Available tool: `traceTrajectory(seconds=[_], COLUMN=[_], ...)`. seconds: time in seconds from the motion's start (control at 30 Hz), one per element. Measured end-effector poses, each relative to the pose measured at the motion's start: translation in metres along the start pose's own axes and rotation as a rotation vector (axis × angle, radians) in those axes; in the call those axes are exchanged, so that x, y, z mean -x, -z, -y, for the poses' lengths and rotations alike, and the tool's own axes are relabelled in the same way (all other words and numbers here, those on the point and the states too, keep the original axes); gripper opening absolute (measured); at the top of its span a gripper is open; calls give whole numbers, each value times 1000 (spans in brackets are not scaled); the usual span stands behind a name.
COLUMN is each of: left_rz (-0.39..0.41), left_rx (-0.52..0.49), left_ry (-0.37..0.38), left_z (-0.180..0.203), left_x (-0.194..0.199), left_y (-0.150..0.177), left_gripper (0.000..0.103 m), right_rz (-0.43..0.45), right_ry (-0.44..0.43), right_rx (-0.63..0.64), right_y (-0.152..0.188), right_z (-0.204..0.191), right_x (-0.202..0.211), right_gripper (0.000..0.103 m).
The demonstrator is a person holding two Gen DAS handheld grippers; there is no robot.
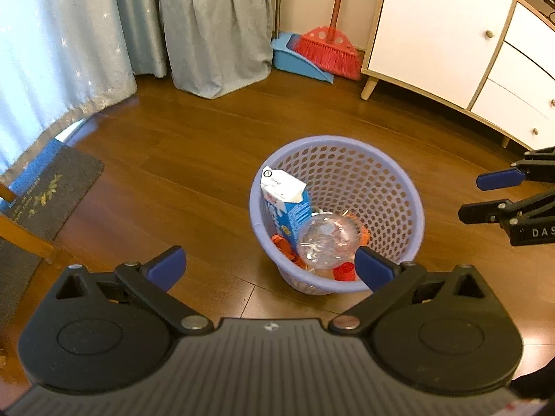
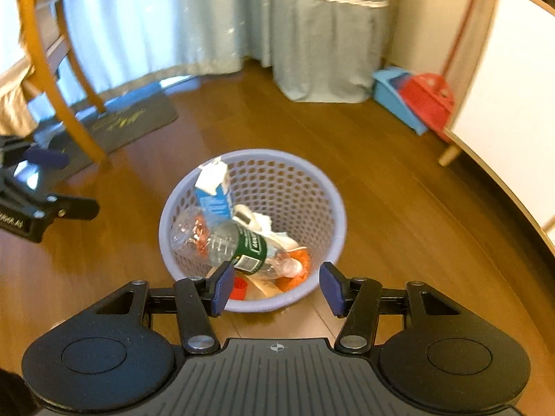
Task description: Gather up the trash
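While I hold both tools above the floor, my left hand-held gripper [image 1: 269, 268] is spread wide with nothing between its blue pads, and my right hand-held gripper [image 2: 275, 289] is likewise spread and empty. Just beyond both sets of fingertips stands the lavender perforated basket [image 2: 322, 187] on the wooden floor [image 1: 180, 159]. Inside it a clear plastic bottle [image 2: 229, 242] with a green label lies slanted, its cap end toward my right hand-held gripper. A blue and white milk carton [image 1: 286, 204] leans upright against the basket's left wall, touching the bottle. Crumpled white paper [image 2: 267, 228] sits beside the bottle, and orange and red scraps [image 2: 298, 270] lie at the bottom. To the left a dark doormat [image 1: 52, 194] lies by a wooden chair leg [image 2: 69, 104]. Farther off, pale blue curtains [image 1: 62, 52] hang to the floor, a red broom [image 1: 329, 48] rests in a blue dustpan [image 1: 295, 60] in the corner, and a white cabinet [image 1: 444, 31] stands along the right.
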State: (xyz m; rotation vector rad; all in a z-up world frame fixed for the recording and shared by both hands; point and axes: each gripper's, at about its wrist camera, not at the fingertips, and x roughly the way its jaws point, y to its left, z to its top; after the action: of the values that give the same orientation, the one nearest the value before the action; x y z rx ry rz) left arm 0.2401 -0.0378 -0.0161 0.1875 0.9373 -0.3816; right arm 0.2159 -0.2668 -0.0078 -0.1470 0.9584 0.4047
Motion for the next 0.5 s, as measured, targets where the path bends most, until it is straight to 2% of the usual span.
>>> traceTrajectory(seconds=[0.13, 0.23, 0.33, 0.5], left_rz=[-7, -7, 13, 27], left_rx=[55, 114, 146, 231], left_ry=[-14, -26, -63, -78], left_z=[7, 9, 6, 0], left_x=[20, 37, 55, 78], left_y=[2, 7, 12, 23], left_gripper=[102, 102, 102, 102], right_rz=[9, 2, 1, -1], right_ry=[0, 45, 47, 54], right_rx=[-88, -88, -110, -145], right_y=[9, 13, 20, 34], right_z=[7, 4, 0, -6], right_x=[25, 38, 46, 61], right_gripper=[52, 52, 52, 56])
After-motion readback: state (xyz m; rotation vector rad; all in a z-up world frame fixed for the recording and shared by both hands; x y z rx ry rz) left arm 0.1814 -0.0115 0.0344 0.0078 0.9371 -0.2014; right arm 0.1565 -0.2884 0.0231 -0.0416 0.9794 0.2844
